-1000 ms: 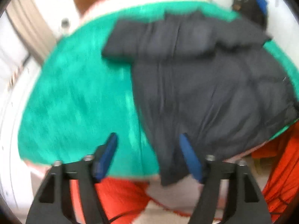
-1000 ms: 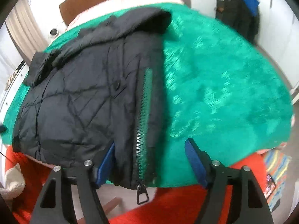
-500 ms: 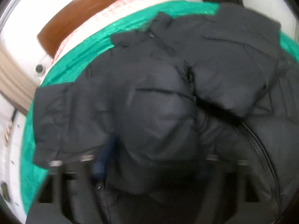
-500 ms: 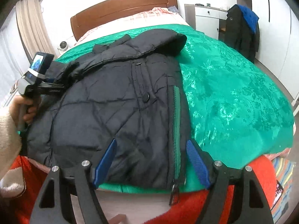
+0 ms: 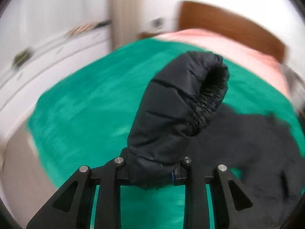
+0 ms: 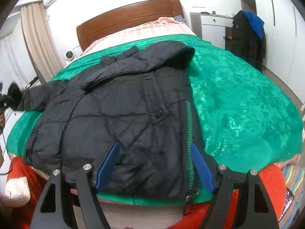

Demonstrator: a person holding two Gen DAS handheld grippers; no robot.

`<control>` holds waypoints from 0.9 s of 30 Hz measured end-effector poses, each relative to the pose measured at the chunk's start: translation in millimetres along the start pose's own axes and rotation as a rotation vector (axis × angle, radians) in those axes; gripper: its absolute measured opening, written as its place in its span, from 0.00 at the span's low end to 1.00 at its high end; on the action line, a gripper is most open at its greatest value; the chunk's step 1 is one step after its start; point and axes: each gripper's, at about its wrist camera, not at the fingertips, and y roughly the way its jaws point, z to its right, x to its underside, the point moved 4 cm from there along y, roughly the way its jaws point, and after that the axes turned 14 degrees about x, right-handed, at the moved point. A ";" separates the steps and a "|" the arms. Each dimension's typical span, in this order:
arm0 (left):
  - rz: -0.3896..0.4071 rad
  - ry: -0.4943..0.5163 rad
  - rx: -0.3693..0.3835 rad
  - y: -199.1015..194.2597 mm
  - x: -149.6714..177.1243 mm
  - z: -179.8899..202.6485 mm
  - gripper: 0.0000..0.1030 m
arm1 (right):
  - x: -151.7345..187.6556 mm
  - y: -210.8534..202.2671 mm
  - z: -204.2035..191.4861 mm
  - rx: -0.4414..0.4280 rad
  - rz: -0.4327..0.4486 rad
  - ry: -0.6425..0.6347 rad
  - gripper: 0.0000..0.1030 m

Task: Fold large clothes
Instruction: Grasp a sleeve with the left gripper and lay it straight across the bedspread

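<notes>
Jacket (image 6: pixel 122 126) lies spread on my green-covered bed (image 6: pixel 247 103). Left gripper (image 5: pixel 152 173) has just been closing, fingers now pinching its sleeve cuff (image 5: pixel 179 114); right gripper (image 6: pixel 155 167) hovers over the hem, fingers spread.

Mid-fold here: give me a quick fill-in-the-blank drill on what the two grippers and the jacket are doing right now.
1. The left gripper, whose jaws have just been closing, is shut on the jacket's ____.
2. The right gripper hovers over the jacket with its jaws ____.
3. The jacket lies on a ____ bedspread.
4. The bed's headboard is made of ____.

Missing words: sleeve; open; green; wood
</notes>
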 end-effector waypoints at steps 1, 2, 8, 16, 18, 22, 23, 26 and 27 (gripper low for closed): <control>-0.033 -0.043 -0.022 13.0 5.6 -21.5 0.23 | -0.8 -0.7 -3.8 0.001 0.001 -0.015 0.74; -0.076 -0.080 -0.029 29.5 15.0 -38.2 0.23 | -1.6 -1.1 -6.4 0.000 0.000 -0.026 0.74; -0.174 -0.047 -0.135 79.2 51.4 -44.5 0.45 | -31.2 -10.0 -29.9 -0.009 0.016 -0.156 0.75; -0.085 -0.012 -0.130 7.7 76.6 -43.9 0.84 | -105.7 17.7 -142.6 -0.026 0.218 -0.619 0.95; -0.068 -0.025 -0.097 -13.7 90.6 -37.1 0.85 | -113.7 46.7 -182.0 -0.014 0.263 -0.769 0.95; -0.046 -0.047 -0.014 -39.4 118.5 -19.3 0.87 | -119.3 137.1 -234.1 0.089 0.211 -0.938 0.83; -0.047 -0.041 -0.001 -42.3 125.5 -12.3 0.87 | -121.9 153.4 -236.4 0.039 0.141 -0.908 0.70; -0.048 0.005 0.012 -37.0 137.0 6.9 0.87 | -154.9 147.0 -211.6 0.009 0.082 -0.662 0.16; -0.046 0.022 0.014 -34.6 140.8 12.1 0.87 | -174.6 129.9 -187.3 -0.028 0.089 -0.533 0.13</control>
